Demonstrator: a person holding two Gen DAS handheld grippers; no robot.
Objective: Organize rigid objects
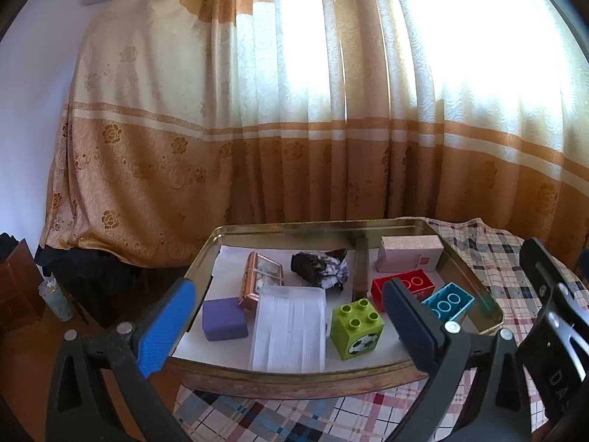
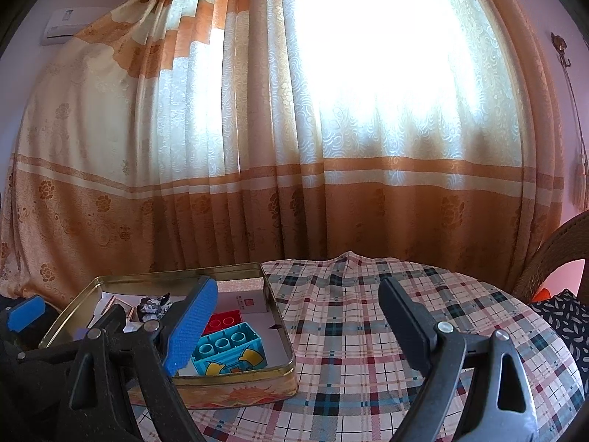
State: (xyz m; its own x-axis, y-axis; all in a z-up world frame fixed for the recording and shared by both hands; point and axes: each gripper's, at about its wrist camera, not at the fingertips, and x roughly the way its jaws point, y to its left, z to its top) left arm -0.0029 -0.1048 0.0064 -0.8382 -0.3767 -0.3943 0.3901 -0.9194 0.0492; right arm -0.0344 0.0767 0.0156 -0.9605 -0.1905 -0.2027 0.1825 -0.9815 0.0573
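A gold metal tin (image 1: 469,276) on the plaid tablecloth holds a purple block (image 1: 224,319), a clear ridged box (image 1: 289,328), a green brick (image 1: 356,328), a red brick (image 1: 408,283), a blue brick (image 1: 451,300), a pink box (image 1: 410,253), a glass case (image 1: 259,280), a dark rock (image 1: 319,264) and a brown stick (image 1: 360,265). My left gripper (image 1: 291,326) is open and empty, just in front of the tin. My right gripper (image 2: 300,322) is open and empty over the cloth right of the tin (image 2: 283,331), near the blue brick (image 2: 230,350).
The round table (image 2: 405,313) has a plaid cloth. A tall orange and cream curtain (image 1: 294,129) hangs close behind. A wicker chair (image 2: 552,254) with a dark cushion stands at the right. Dark furniture and a small bin (image 1: 55,298) stand at the left on the floor.
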